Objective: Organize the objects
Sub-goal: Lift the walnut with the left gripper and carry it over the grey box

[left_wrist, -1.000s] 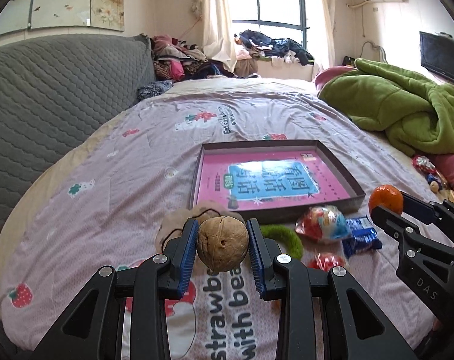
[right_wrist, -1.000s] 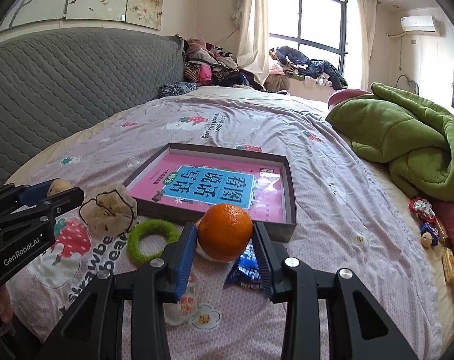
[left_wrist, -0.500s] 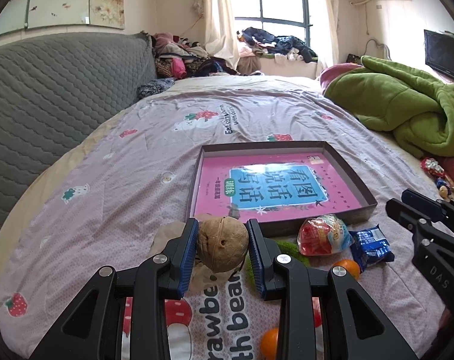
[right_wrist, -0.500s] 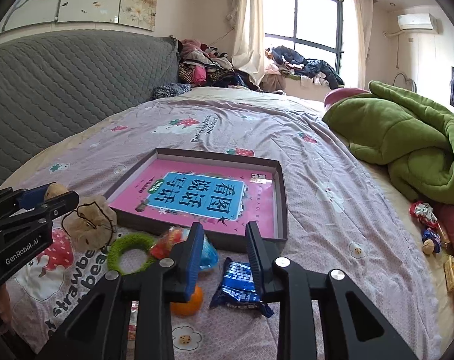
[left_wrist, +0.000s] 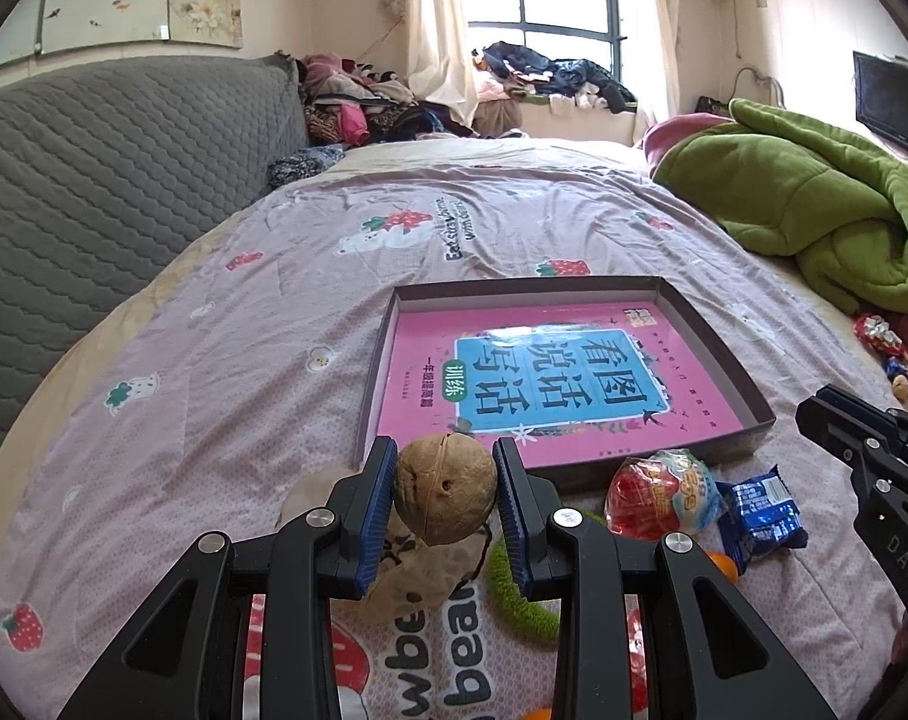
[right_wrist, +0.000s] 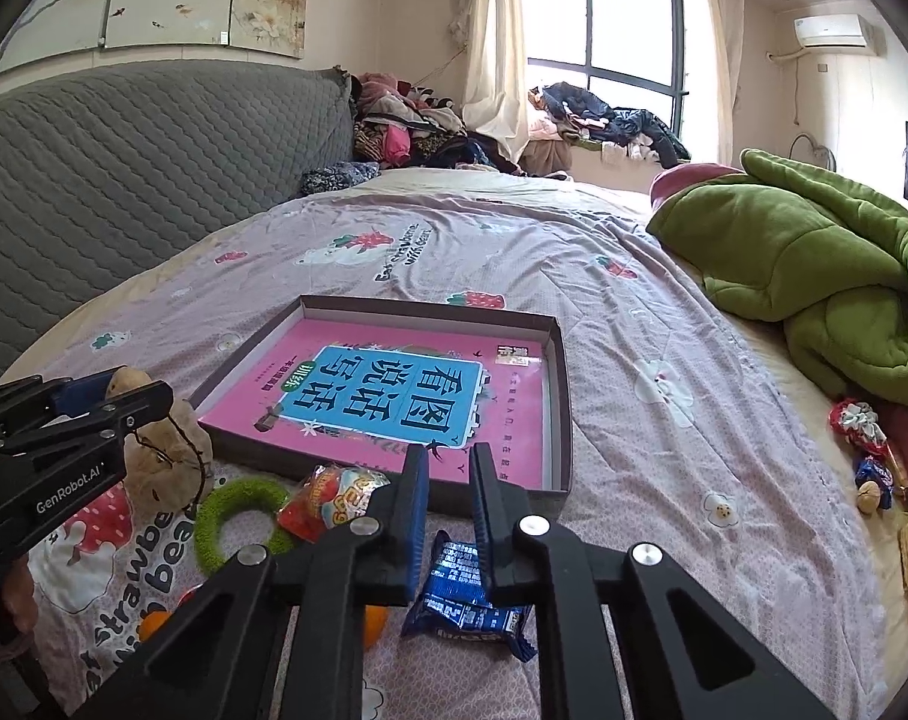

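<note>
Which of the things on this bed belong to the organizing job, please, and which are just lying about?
Job:
- walnut in the left tongs
- box tray
- red snack bag
- blue wrapper
- green ring
- orange

Lying about:
- green blanket
- clothes pile

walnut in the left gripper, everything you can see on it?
The walnut is round, tan-brown, with a wrinkled woody shell, a seam down its face and a small dark hole right of centre. It looks whole, uncracked. The left gripper holds it clear of the bedspread, one blue pad pressed on each side; nothing else touches it. It sits in front of the shallow box's near-left corner, above a beige pouch. From the right wrist view only a sliver shows.
</note>
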A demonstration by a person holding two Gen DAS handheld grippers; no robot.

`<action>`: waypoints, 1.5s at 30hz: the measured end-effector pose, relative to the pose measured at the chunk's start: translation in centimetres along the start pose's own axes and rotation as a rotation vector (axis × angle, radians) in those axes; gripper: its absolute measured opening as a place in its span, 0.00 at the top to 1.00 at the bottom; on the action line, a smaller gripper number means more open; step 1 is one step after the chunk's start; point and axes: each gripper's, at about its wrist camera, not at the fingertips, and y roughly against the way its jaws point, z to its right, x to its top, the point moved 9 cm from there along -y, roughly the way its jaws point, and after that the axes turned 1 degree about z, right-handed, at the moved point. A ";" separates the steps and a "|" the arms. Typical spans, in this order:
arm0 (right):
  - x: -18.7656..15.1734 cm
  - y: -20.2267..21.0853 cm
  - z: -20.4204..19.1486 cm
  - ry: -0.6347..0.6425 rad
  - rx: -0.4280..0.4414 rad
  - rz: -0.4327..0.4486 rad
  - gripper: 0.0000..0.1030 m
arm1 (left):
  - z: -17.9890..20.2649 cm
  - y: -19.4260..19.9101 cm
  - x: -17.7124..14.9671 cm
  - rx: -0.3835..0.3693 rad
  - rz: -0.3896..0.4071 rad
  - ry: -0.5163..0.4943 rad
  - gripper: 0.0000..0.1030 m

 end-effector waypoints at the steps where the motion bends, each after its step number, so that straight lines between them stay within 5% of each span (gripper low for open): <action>1: 0.1 -0.1 0.1 0.001 0.000 0.001 0.87 | 0.1 -0.1 0.1 0.000 0.001 -0.001 0.67; 20: 1.7 -3.4 -0.2 0.042 0.031 -0.019 0.88 | 0.2 -4.1 1.6 0.012 -0.037 0.007 0.67; 45: 0.8 -7.4 1.7 -0.004 0.050 -0.087 0.88 | 1.3 -11.7 1.5 -0.007 -0.183 -0.003 0.67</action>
